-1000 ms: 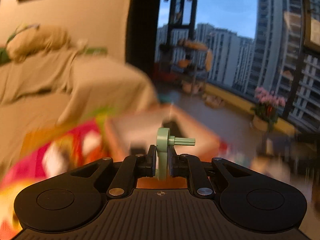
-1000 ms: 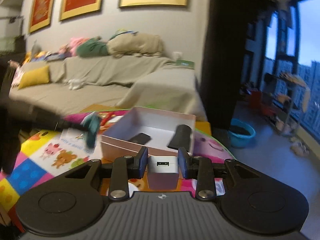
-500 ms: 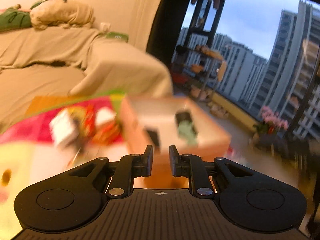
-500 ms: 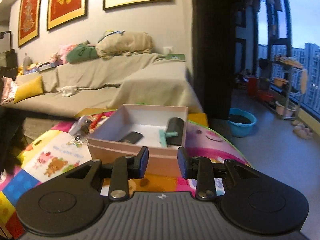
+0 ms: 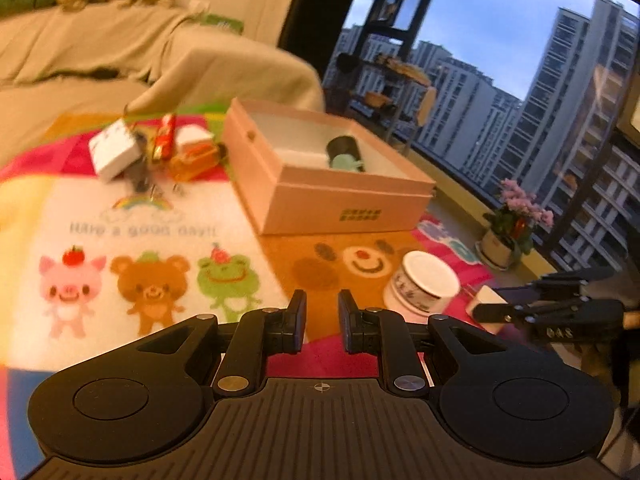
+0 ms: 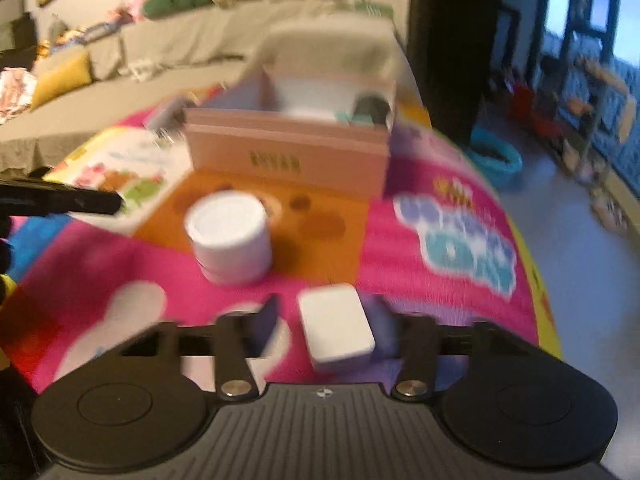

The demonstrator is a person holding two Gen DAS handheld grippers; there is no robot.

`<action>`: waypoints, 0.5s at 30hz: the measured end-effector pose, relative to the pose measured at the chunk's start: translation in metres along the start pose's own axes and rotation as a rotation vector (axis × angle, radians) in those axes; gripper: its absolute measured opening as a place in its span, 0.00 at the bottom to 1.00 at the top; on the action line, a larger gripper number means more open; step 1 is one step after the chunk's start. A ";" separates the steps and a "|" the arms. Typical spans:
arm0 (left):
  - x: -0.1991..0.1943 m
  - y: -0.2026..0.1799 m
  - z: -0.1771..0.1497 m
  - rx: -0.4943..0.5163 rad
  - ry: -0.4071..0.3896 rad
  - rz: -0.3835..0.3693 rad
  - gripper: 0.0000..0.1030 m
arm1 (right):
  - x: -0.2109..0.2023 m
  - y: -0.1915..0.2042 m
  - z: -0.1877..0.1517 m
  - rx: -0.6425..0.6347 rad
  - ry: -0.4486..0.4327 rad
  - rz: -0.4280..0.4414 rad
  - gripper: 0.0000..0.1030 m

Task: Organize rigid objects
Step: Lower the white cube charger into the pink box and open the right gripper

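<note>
A pink cardboard box point(image 5: 344, 200) stands on the colourful play mat; it holds a black cylinder point(image 5: 342, 148) and a green part point(image 5: 346, 162). The box also shows in the right wrist view point(image 6: 288, 148). My left gripper point(image 5: 322, 318) is open and empty, above the mat in front of the box. My right gripper point(image 6: 326, 316) is open wide, with a white rectangular block point(image 6: 336, 326) lying on the mat between its fingers, not squeezed. A white round jar point(image 6: 228, 236) stands just ahead of it, also in the left wrist view point(image 5: 422, 286).
A pile of small items lies left of the box: a white block point(image 5: 114, 152), a red stick point(image 5: 164, 142), an orange item point(image 5: 192, 160). A sofa point(image 5: 100, 60) runs behind the mat. A blue basin point(image 6: 496, 158) and a potted plant point(image 5: 512, 228) stand on the floor to the right.
The left gripper let the green part go into the box and drew back. The right gripper dropped its silver block, then came down low and opened around a white block.
</note>
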State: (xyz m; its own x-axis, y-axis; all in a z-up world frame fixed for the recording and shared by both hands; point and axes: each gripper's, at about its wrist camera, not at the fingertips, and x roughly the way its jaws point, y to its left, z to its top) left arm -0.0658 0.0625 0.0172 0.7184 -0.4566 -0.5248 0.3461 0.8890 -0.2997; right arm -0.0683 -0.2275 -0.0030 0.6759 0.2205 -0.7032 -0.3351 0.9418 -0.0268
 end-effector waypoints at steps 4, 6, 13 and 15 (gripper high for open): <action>-0.012 -0.003 -0.002 0.019 -0.026 0.007 0.18 | -0.006 -0.005 0.014 0.000 -0.005 -0.008 0.31; -0.011 -0.001 -0.003 0.001 -0.019 0.007 0.18 | -0.013 -0.009 0.036 0.012 -0.053 -0.014 0.31; 0.003 -0.005 -0.007 0.013 0.030 -0.009 0.18 | 0.000 0.010 0.158 -0.034 -0.287 0.003 0.33; 0.001 -0.004 -0.008 0.022 0.030 0.001 0.18 | 0.015 0.016 0.188 -0.036 -0.317 -0.025 0.56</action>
State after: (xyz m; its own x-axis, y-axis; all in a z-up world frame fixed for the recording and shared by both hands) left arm -0.0715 0.0579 0.0117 0.7005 -0.4560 -0.5490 0.3584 0.8900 -0.2819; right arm 0.0594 -0.1618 0.1195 0.8534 0.2709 -0.4453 -0.3352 0.9395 -0.0708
